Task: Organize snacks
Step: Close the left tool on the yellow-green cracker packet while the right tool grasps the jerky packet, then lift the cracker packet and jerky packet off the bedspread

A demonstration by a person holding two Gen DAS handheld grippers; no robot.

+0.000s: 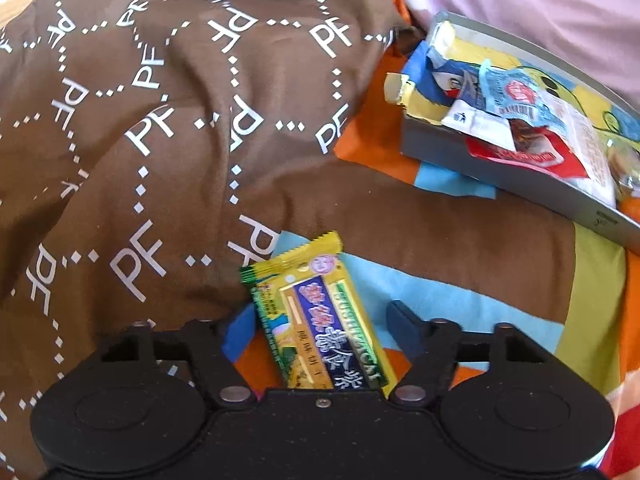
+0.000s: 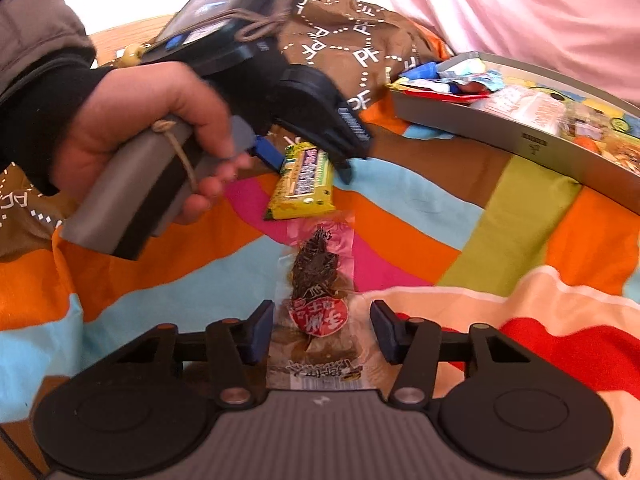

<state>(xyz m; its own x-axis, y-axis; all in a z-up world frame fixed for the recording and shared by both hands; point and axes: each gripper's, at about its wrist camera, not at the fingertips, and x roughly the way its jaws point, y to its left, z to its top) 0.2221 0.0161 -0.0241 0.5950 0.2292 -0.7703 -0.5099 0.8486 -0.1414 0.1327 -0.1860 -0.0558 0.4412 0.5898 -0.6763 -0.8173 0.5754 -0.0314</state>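
A yellow and blue biscuit packet (image 1: 316, 316) lies on the striped bedsheet, between the fingers of my open left gripper (image 1: 320, 320), which do not touch it. The right wrist view shows the same packet (image 2: 304, 182) with the left gripper (image 2: 306, 160) straddling it, held by a hand (image 2: 140, 136). A clear and pink packet of dark dried snack (image 2: 320, 300) lies between the spread fingers of my open right gripper (image 2: 322, 330). A grey tin tray (image 1: 500, 172) holding several snack packets sits to the right, and the tray (image 2: 532, 140) appears in the right wrist view too.
A brown quilt with white PF lettering (image 1: 160, 120) is bunched up on the left and behind. A pink fabric (image 2: 500, 8) lies beyond the tray. The striped bedsheet (image 2: 500, 240) spreads between the packets and the tray.
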